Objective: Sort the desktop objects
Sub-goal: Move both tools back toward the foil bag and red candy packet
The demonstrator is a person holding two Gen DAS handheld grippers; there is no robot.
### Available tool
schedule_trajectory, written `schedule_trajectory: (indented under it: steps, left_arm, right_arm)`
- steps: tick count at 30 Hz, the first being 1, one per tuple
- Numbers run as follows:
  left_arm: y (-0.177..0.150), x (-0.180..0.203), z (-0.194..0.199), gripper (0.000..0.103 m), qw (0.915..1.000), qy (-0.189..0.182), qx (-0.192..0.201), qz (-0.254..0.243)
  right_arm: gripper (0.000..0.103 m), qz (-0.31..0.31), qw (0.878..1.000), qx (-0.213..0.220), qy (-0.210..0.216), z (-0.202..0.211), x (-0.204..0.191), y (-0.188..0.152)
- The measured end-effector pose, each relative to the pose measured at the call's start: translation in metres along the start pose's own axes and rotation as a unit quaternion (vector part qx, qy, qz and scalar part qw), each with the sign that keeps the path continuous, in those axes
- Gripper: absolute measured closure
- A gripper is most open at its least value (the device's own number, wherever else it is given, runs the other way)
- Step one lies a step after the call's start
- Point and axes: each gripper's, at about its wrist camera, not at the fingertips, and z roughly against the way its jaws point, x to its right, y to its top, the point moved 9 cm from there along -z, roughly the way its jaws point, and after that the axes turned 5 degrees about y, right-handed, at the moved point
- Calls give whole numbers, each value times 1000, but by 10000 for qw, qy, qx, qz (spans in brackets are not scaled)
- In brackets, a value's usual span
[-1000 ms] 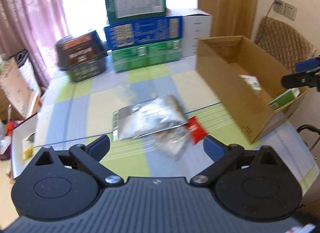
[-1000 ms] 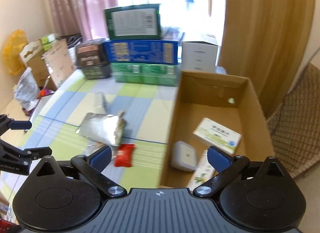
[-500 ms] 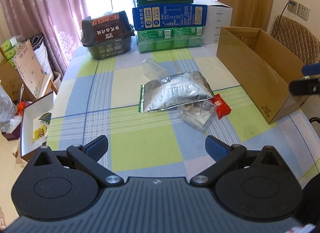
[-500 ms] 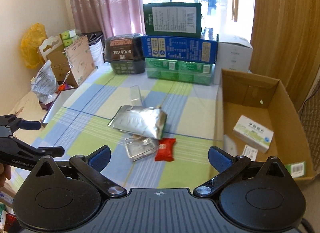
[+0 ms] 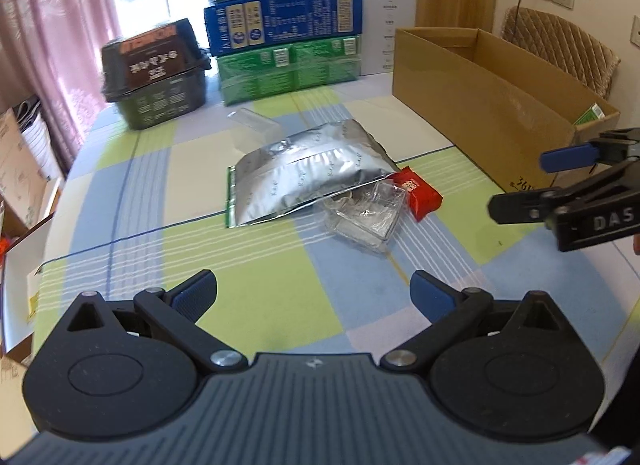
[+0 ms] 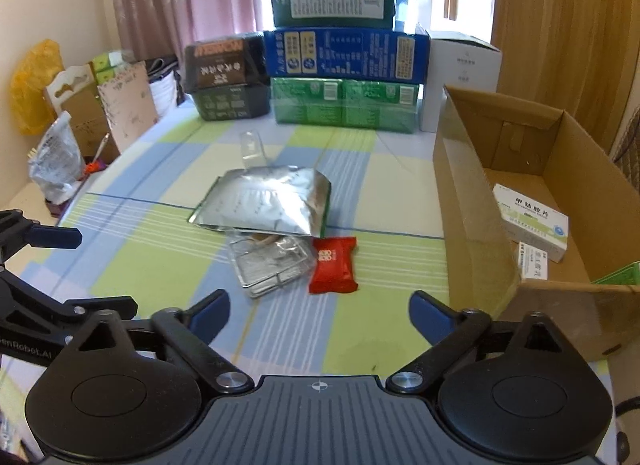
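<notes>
Both grippers have sunk toward the table since the earlier frames, so the checked cloth and the pile on it now fill more of each view.

At the far edge, stacked cartons stand beside a dark noodle tub and a white box. On the right side of the table sits the open cardboard box, with a white medicine box lying on its floor and a smaller white packet touching it nearer the camera.

In the middle of the table lies the silver foil pouch. Its near edge overlaps a clear plastic tray, and a red snack packet lies just beside the tray on the carton's side. A second clear plastic piece lies just behind the pouch.

The left gripper hovers wide apart over bare cloth, with nothing between its blue pads. The right gripper is closing from its widest spread, its jaws empty, and the red snack packet sits just ahead of them, untouched.
</notes>
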Motion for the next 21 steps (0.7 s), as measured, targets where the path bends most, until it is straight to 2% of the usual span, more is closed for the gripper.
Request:
schedule_trajectory:
  steps: [4,9,15,21]
  left_arm:
    - [1,10,-27,8,9997,-208,22,-100]
    - [4,23,-54,10,9979,-453,183,-436]
    - [5,31,-82,23,9958,-702,244,-526]
    - [5,39,-98,23,9927,-812,382,-803]
  right_arm:
    - [24,-73,9999,-104,-50,-25,10,-5]
    - [25,-76,9998,-161,-31,-46,16,-5]
    - [25,-9,9998,-214,11,-68,19,0]
    - [25,-110,9996,-248,10,-83,25,6]
